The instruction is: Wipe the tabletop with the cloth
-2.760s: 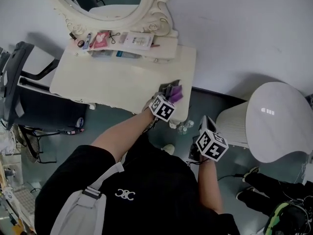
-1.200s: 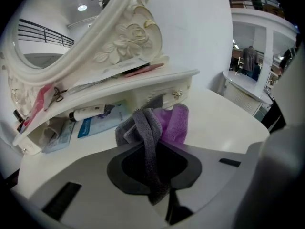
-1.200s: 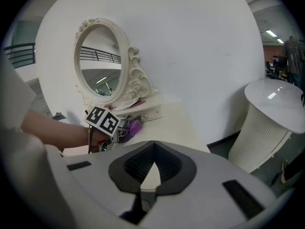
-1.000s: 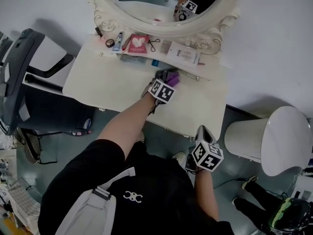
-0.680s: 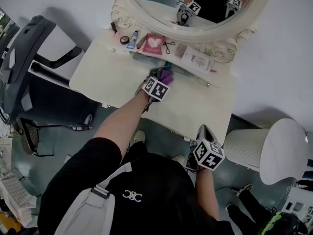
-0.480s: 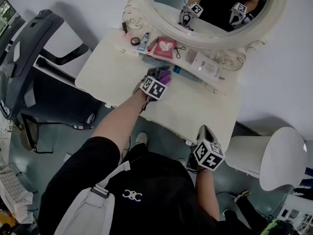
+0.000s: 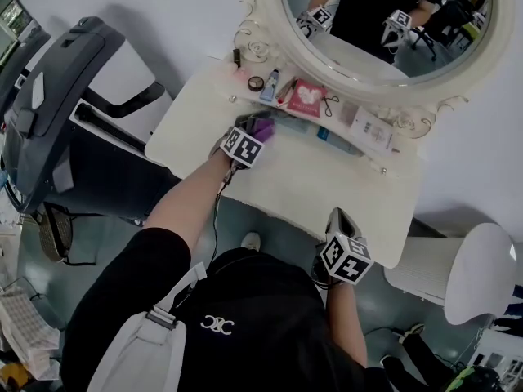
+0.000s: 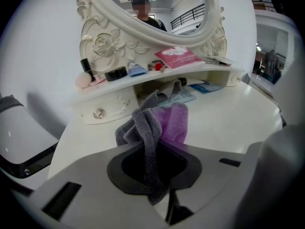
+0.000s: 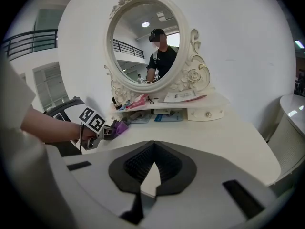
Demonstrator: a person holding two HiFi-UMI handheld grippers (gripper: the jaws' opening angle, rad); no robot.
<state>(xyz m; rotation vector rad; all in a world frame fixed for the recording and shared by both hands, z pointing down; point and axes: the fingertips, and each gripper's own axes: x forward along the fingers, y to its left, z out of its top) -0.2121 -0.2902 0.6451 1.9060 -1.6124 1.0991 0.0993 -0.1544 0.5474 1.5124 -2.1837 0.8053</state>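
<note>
Left tongs (image 8: 158,152) clamped on the cloth (image 8: 164,124): soft grey-and-purple terry bundle, crumpled, resting on the glossy cream surface (image 7: 315,184) near its back edge. Right tongs (image 9: 151,170) closed, empty, at the front edge.

Lighting: bright, even, diffuse. Ceiling lamps (image 9: 145,24) are seen reflected in the mirror (image 9: 138,56), and only soft shadows are thrown on the wall (image 7: 176,19). Both gripper views are bent by fisheye distortion and darkened at the corners, with the nearest foreground rendered soft; the tabletop (image 7: 327,186) is shown sharp, without glare.
</note>
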